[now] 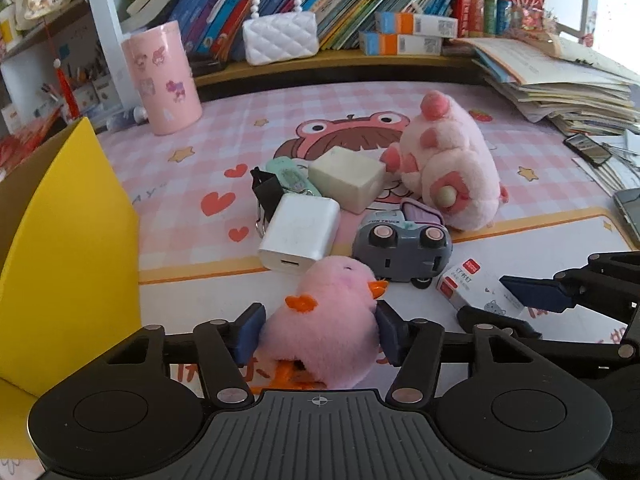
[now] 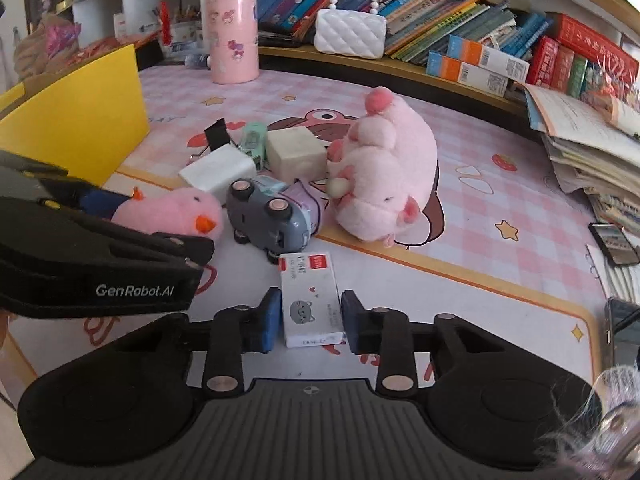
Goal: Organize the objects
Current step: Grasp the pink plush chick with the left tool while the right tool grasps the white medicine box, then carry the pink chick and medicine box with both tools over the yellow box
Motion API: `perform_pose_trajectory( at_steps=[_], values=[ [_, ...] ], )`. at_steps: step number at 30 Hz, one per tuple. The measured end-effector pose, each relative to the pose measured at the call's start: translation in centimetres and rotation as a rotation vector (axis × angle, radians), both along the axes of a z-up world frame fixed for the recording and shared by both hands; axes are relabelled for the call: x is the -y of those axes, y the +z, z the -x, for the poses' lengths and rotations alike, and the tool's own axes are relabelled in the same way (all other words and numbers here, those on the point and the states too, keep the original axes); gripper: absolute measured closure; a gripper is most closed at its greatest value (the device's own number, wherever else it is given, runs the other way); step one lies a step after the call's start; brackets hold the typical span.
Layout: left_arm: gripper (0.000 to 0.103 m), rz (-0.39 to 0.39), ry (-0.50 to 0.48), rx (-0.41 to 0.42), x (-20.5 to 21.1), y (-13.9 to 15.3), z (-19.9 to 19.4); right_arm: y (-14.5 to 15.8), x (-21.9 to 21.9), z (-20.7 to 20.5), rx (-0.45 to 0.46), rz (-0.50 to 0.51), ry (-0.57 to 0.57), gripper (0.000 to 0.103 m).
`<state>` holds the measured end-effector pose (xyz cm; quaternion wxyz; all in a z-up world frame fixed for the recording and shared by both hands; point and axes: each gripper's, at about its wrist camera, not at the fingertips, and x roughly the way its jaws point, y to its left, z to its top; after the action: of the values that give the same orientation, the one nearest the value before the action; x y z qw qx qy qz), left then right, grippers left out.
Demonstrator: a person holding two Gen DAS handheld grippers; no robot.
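The left gripper [image 1: 318,330] has its two blue pads pressed into the sides of a small pink plush chick [image 1: 324,320], squeezing the soft body near the front edge of the desk mat [image 1: 180,184]. The right gripper [image 2: 308,320] sits just to its right, its pads closed against the long sides of a small white staple box [image 2: 310,300] with a cat drawing, which lies flat on the mat, its near end between the fingers and its far end pointing toward the pile. Both holds look like the start of a lift: each tool has taken the item nearest to it, at the near edge of the clutter. Just beyond the chick lie a white charger [image 1: 300,236] and a grey toy truck [image 1: 404,244] tipped on its side; farther back are a cream block [image 1: 348,180], a black binder clip [image 1: 266,192], a mint case [image 1: 288,176] and a large pink plush [image 1: 452,168]. A yellow box [image 1: 68,248] stands open at the left, close to the chick, and is probably where the things are meant to go.
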<state>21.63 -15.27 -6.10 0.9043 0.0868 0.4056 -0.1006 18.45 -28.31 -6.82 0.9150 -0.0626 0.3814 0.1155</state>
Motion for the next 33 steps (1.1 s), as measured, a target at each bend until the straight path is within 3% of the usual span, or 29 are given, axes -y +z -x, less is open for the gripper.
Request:
perform_pose_trajectory(
  at_steps=[9,15,23,33],
  values=[
    [0.047,0.131,-0.024,0.082,-2.2,4.4,5.1,2.7,0.0,3.3,0.007,-0.068,-0.095,0.075],
    [0.047,0.177,0.010,0.087,-6.0,5.3,9.4,4.0,-1.9,6.9,-0.002,-0.118,-0.103,0.075],
    [0.047,0.200,0.137,0.034,-12.2,4.2,13.5,5.3,-6.5,10.5,0.024,-0.091,-0.008,0.075],
    [0.047,0.206,0.206,0.057,-17.8,4.7,17.6,5.4,-13.1,14.0,0.001,-0.064,0.114,0.075]
  ],
)
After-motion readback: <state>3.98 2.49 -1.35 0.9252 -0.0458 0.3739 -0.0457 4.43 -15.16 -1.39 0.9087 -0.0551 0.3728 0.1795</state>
